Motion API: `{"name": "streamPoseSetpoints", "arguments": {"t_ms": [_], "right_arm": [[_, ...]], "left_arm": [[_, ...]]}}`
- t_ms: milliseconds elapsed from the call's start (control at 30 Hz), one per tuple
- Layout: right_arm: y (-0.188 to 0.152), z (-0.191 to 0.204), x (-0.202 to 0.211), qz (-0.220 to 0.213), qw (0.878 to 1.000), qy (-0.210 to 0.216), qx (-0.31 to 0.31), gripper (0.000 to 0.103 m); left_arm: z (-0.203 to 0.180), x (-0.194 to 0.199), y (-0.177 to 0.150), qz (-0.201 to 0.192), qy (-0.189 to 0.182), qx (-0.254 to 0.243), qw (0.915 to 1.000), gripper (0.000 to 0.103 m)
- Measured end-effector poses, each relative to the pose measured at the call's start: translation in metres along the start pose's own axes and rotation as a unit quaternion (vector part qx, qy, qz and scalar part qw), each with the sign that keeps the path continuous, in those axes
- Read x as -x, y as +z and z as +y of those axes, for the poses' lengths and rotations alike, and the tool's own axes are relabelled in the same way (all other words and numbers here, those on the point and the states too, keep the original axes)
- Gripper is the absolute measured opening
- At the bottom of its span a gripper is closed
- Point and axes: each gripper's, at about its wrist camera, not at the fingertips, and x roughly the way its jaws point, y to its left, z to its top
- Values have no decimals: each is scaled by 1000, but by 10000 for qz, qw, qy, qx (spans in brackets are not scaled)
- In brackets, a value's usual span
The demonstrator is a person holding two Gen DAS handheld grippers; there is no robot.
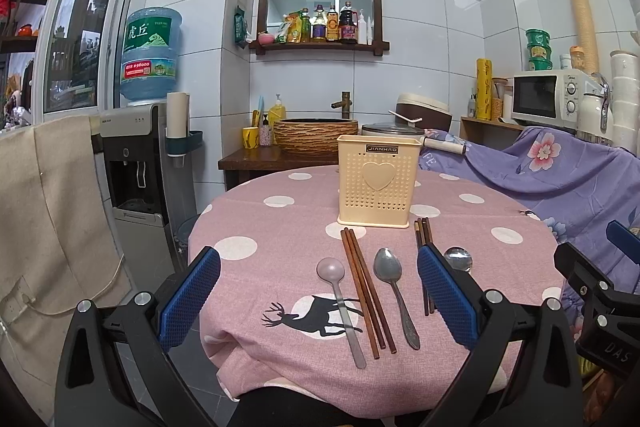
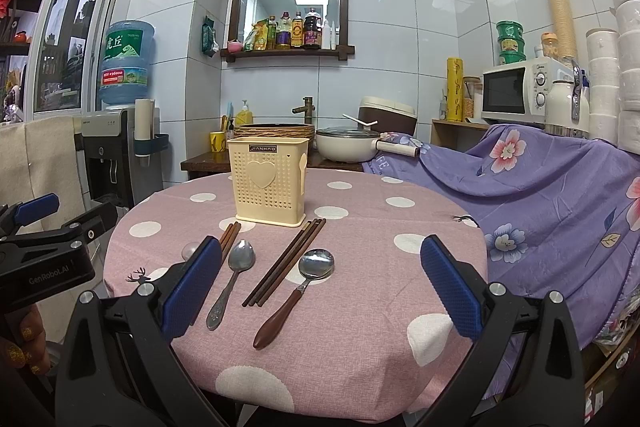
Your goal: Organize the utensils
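Utensils are lying flat ahead of your two wide-open, empty claws, left gripper (image 1: 318,291) and right gripper (image 2: 320,285). The holder (image 1: 378,183) is standing behind them, waiting; then chopsticks (image 1: 366,291), then the steel spoon (image 1: 394,299), all easy to pinch.

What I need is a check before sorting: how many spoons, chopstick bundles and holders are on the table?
Spoons: 3 (pink spoon, steel spoon, wooden-handled spoon)
Chopstick bundles: 2 (left bundle, right bundle)
Holders: 1 (holder)
Total: 6
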Motion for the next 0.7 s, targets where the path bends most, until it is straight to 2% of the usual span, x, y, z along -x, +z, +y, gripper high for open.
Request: {"name": "streamPoseSetpoints", "arguments": {"t_ms": [700], "right_arm": [[1,1,0,0,10000,-1,4,98]], "left_arm": [[-1,2,-1,4,-3,17,10000,97]]}}
